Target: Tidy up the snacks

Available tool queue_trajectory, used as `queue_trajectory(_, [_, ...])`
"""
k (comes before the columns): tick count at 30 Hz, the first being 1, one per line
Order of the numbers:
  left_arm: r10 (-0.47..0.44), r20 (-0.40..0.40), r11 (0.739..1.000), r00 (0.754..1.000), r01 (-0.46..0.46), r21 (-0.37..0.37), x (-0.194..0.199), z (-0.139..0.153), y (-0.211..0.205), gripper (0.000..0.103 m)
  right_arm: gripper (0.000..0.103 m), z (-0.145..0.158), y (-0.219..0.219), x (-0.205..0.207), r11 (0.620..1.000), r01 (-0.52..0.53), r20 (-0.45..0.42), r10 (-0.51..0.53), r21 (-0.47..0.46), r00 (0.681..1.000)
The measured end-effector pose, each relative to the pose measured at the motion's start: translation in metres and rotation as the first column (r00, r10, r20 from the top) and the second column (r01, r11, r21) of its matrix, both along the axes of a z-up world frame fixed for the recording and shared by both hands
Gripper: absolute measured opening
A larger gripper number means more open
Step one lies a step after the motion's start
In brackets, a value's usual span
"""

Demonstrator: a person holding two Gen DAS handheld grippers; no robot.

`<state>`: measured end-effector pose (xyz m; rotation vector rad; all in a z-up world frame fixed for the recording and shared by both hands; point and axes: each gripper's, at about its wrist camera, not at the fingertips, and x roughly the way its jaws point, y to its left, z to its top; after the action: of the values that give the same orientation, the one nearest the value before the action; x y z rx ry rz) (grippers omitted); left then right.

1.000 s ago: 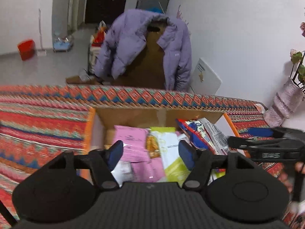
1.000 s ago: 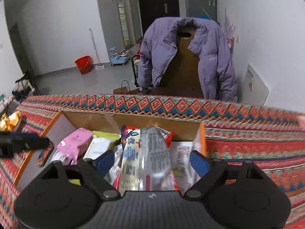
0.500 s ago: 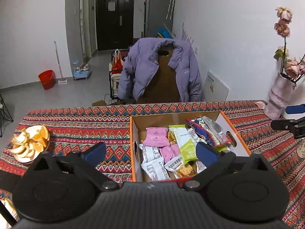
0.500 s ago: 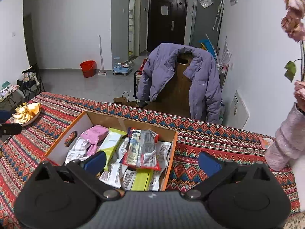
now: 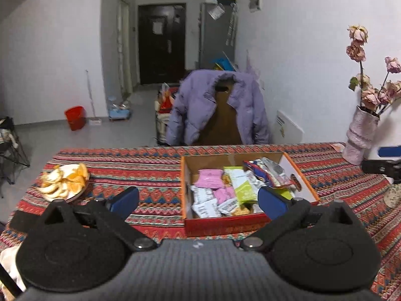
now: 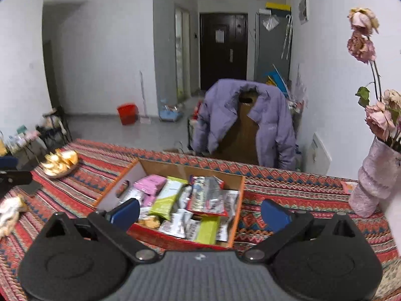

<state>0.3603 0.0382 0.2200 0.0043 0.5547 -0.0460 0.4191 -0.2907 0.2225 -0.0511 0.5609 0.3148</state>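
An orange-sided cardboard box (image 5: 225,225) stands on the patterned tablecloth, full of snack packets: pink (image 5: 209,178), green (image 5: 241,186), white, and a red-edged silver one (image 5: 269,171). It also shows in the right wrist view (image 6: 190,166), with the silver packet (image 6: 208,198) lying on top. My left gripper (image 5: 198,202) is open and empty, held back from the box's near side. My right gripper (image 6: 200,210) is open and empty, held back above the box's near edge. Each gripper's tip shows at the edge of the other's view.
A plate of orange pieces (image 5: 64,181) sits at the table's left; it also shows in the right wrist view (image 6: 60,163). A pink vase with dried roses (image 5: 361,135) stands at the right (image 6: 376,180). A chair with a purple jacket (image 5: 218,107) stands behind the table.
Both grippers have pulled back and up from the box, and their jaws have opened wide. The box now looks smaller and farther away in both views.
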Motion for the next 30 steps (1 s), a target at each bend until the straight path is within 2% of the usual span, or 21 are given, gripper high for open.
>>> queue_trajectory(3, [0.038, 0.021, 0.999, 0.999, -0.038, -0.008, -0.025, -0.008, 0.005, 0.103, 0.103, -0.007, -0.006, -0.032, 0.999, -0.011, 0.043, 0.009, 0.051, 0.999])
queue_trajectory(5, [0.049, 0.04, 0.999, 0.998, -0.049, -0.011, -0.044, -0.016, 0.008, 0.103, 0.103, -0.014, -0.009, -0.057, 0.998, -0.01, 0.073, 0.006, 0.054, 0.997])
queue_trajectory(8, [0.064, 0.065, 0.998, 0.996, -0.063, -0.015, -0.076, -0.029, 0.009, 0.103, 0.103, -0.028, -0.01, -0.091, 0.999, -0.003, 0.112, -0.001, 0.034, 0.994])
queue_trajectory(15, [0.013, 0.095, 0.999, 0.995, -0.015, 0.029, -0.153, -0.075, 0.003, 0.103, 0.103, -0.069, -0.004, -0.174, 1.0, -0.013, 0.168, 0.017, -0.028, 0.986])
queue_trajectory(18, [0.018, 0.106, 0.999, 0.994, -0.023, 0.046, -0.183, -0.096, 0.0, 0.103, 0.103, -0.09, 0.0, -0.21, 0.999, -0.015, 0.184, 0.02, -0.031, 0.983])
queue_trajectory(19, [0.019, 0.11, 0.999, 0.994, -0.024, 0.045, -0.194, -0.103, -0.001, 0.103, 0.103, -0.106, 0.004, -0.231, 0.999, -0.021, 0.187, 0.026, -0.031, 0.982])
queue_trajectory(20, [0.018, 0.113, 0.999, 0.993, -0.022, 0.04, -0.202, -0.108, 0.0, 0.103, 0.103, -0.106, 0.004, -0.231, 0.999, -0.021, 0.187, 0.026, -0.031, 0.982])
queue_trajectory(23, [0.021, 0.122, 0.999, 0.992, -0.024, 0.025, -0.23, -0.125, 0.001, 0.103, 0.103, -0.133, 0.016, -0.259, 0.999, -0.013, 0.197, 0.023, -0.052, 0.98])
queue_trajectory(27, [0.036, 0.14, 0.999, 0.989, -0.041, 0.036, -0.259, -0.144, -0.004, 0.103, 0.103, -0.16, 0.034, -0.295, 0.996, 0.006, 0.258, 0.018, -0.093, 0.966])
queue_trajectory(30, [0.031, 0.145, 0.999, 0.989, -0.035, 0.024, -0.278, -0.158, -0.009, 0.103, 0.103, -0.174, 0.041, -0.314, 0.998, -0.009, 0.257, 0.023, -0.054, 0.966])
